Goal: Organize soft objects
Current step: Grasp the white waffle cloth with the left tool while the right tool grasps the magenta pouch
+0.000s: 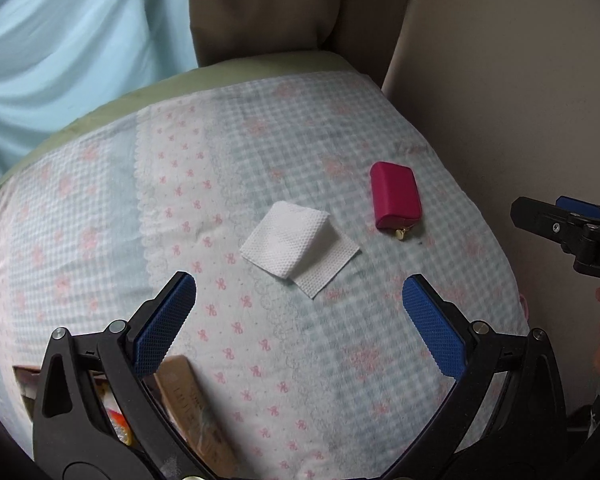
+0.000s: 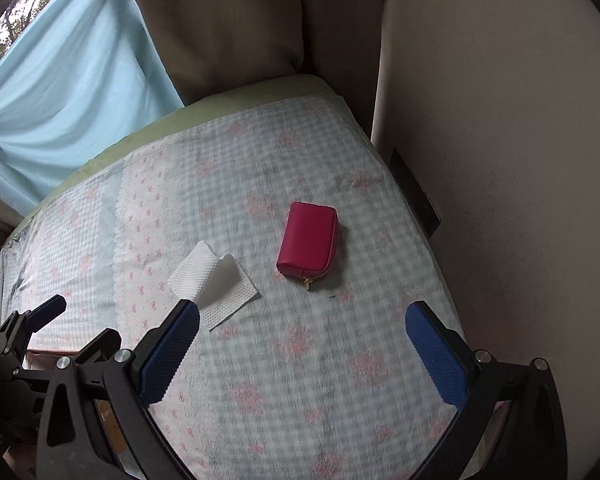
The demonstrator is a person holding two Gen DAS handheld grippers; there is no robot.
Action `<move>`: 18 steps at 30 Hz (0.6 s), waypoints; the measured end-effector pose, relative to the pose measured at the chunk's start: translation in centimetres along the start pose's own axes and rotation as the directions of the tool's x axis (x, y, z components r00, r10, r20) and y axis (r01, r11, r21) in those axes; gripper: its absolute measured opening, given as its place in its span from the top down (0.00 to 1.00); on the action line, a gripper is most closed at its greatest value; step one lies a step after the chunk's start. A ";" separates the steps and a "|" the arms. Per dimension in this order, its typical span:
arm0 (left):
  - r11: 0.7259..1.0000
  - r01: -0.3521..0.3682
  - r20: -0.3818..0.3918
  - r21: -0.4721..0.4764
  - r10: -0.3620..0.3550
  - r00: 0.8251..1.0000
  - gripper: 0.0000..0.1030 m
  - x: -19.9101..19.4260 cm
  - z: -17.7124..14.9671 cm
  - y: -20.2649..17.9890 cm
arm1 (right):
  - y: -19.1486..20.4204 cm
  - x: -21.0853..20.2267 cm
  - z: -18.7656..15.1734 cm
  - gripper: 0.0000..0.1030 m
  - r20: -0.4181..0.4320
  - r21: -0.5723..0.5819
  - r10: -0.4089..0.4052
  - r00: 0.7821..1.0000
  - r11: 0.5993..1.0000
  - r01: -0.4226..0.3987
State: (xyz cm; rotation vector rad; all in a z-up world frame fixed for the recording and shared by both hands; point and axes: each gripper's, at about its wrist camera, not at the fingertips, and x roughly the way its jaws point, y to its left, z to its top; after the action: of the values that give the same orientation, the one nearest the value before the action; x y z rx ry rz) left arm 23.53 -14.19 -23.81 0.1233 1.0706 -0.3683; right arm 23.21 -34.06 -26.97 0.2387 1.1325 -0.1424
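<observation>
Cloth [image 1: 296, 246], white and waffle-textured, lies half-folded at the middle of the bedspread [image 1: 260, 360], with one flap turned over the lower sheet. It sits just ahead of my left gripper [image 1: 300, 300], whose blue pads [image 1: 168, 320] are spread wide and hold nothing. In my judgement the step in hand is to take up this cloth. To do it well, I lower the left fingers over the folded edge nearest me, let the pads straddle both layers, and close only once they press lightly into the bedding. A grip on the top flap alone would likely unfold the piece as it lifts.

Right of the cloth, and apart from it, a red zip pouch [image 1: 394, 198] lies flat with its gold pull [image 1: 401, 233] toward me. My right gripper [image 2: 302, 320] faces this pouch, its fingers likewise wide apart and empty. I judge the pouch firmer than the cloth, so a grasp across its short sides should hold.

Around the work: a box of mixed items [image 1: 112, 412] sits at the near left edge under my left fingers. A blue curtain [image 1: 72, 52] hangs far left, beige cushions [image 1: 268, 4] stand behind the bed, and a wall [image 2: 500, 160] closes the right side. Nothing lies between either gripper and its target. The wall limits how far my right arm can swing outward.
</observation>
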 end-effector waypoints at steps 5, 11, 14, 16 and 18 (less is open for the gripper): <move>1.000 0.000 -0.030 -0.017 0.000 1.000 0.00 8.1 0.7 -0.1 | -1.4 7.1 1.4 0.00 0.003 0.053 -0.001 1.000 0.999 0.001; 1.000 -0.020 -0.055 -0.024 0.018 0.998 0.07 16.5 0.3 -0.5 | -1.8 14.3 2.5 0.00 -0.009 0.097 0.008 1.000 0.995 -0.007; 1.000 -0.027 -0.059 -0.011 0.026 0.998 0.12 19.4 0.3 -0.7 | -1.5 17.0 2.9 0.00 -0.019 0.097 -0.004 1.000 0.995 0.006; 0.999 -0.039 -0.065 0.009 0.039 0.997 0.14 20.9 0.2 -0.8 | -1.1 18.4 3.2 0.00 -0.025 0.080 -0.025 0.999 0.996 0.027; 0.999 -0.047 -0.071 0.027 0.048 0.996 0.19 22.1 0.1 -0.9 | -0.7 19.7 3.4 0.02 -0.039 0.064 -0.053 0.998 0.996 0.056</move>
State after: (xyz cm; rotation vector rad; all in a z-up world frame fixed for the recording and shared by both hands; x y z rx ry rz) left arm 32.67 -20.25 -43.01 0.1850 1.1320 -0.3364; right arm 34.28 -35.49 -43.57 0.2697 1.1729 -0.2242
